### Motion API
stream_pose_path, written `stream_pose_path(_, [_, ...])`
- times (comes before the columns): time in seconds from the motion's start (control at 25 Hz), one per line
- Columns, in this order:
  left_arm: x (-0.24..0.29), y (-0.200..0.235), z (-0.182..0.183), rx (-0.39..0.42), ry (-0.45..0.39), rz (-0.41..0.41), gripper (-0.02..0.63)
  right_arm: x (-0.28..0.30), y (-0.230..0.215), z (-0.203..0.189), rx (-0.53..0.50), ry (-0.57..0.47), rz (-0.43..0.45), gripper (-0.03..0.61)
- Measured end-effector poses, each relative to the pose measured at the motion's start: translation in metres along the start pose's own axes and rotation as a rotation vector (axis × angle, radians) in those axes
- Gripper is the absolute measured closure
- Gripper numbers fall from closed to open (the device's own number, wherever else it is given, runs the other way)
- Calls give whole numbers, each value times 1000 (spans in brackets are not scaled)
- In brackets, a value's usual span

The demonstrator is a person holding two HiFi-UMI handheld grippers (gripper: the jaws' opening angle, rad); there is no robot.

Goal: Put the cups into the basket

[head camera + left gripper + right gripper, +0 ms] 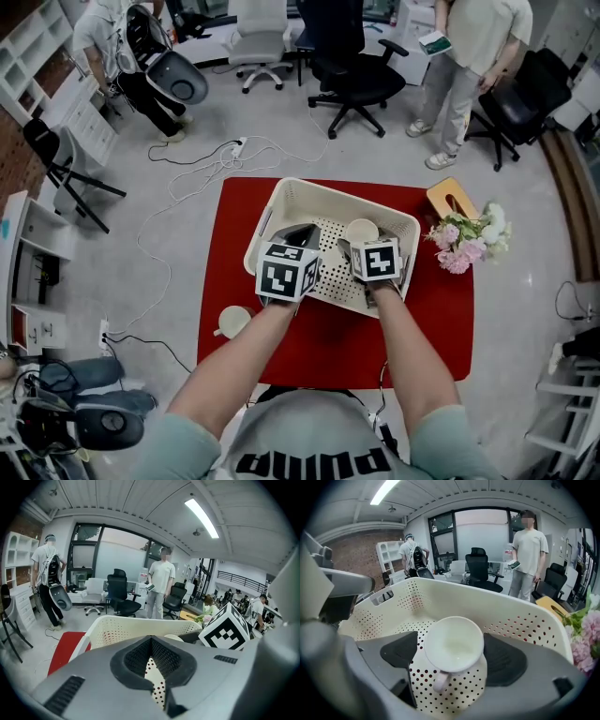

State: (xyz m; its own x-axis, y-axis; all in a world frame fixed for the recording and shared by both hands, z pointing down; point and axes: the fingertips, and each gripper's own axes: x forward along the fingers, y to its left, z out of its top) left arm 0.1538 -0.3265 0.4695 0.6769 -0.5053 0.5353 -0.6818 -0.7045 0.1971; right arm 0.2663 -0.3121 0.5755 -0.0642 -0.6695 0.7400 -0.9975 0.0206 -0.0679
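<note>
A cream perforated basket (319, 190) stands on a red mat (422, 328). One white cup (361, 230) sits upright on the basket floor. In the right gripper view this cup (453, 644) shows its handle toward the camera and lies between the pads of my right gripper (452, 649), which is open around it. My left gripper (298, 234) hovers inside the basket beside it, shut and empty, its pads meeting in a V (151, 644) over the basket floor. A second white cup (232, 322) stands on the mat, left of the basket and outside it.
Pink and white flowers (469, 239) and a wooden box (452, 199) lie at the mat's right edge. Office chairs (352, 66), cables (202, 155) and two standing people (469, 56) surround the mat. The basket wall (487, 599) rises ahead of the right gripper.
</note>
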Motion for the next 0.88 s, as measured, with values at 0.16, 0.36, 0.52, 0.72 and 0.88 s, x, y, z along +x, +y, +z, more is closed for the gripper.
stream_pose_path(0.16, [-7,-1,3,-3,-20,4,611,-15,0,11,-7,-53,6,167])
stream_pose_path(0.36, [-26,-1,6,-5,-48,9,611,-47,16,27,-8,-132,21,168])
stream_pose_path(0.52, [-44,-5,8,-1,-78,10,611,-77,33,38,-11,-203,39,169])
stream_pose_path(0.72, [-67,-11,-1,6,-104,13,611,-109,56,37,-25,-265,62,169])
stream_pose_path(0.88, [-88,-18,-10,5,-131,14,611,-132,74,29,-51,-293,84,170])
